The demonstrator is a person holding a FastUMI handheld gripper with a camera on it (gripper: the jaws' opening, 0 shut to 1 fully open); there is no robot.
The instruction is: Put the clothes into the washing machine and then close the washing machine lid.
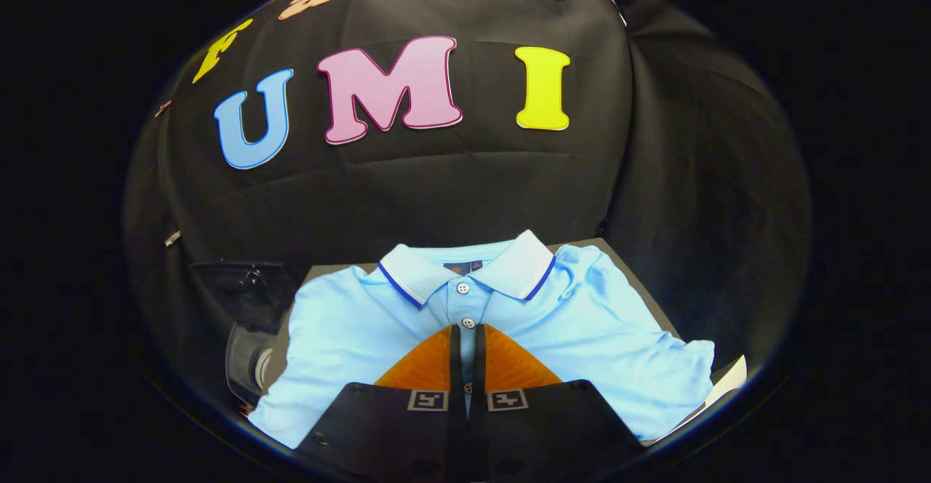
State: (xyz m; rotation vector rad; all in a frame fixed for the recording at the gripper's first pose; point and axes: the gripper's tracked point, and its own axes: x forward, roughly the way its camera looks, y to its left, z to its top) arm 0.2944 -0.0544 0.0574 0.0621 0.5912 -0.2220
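Observation:
A light blue polo shirt point(349, 337) with a white, blue-edged collar lies flat and folded on a grey table point(649, 298). My gripper point(466, 330) hovers over its button placket, just below the collar. The fingers point(425, 363) stand almost together, and a thin strip of the shirt shows through the slit between them. No fabric is bunched or lifted at the tips. To the left of the shirt sits a small washing machine point(247, 366) with its dark see-through lid point(244, 286) raised; the shirt's sleeve partly hides it.
A white sheet point(729, 383) pokes out from under the shirt's right sleeve near the table's edge. The black cloth wall hangs close behind the table and wraps round both sides.

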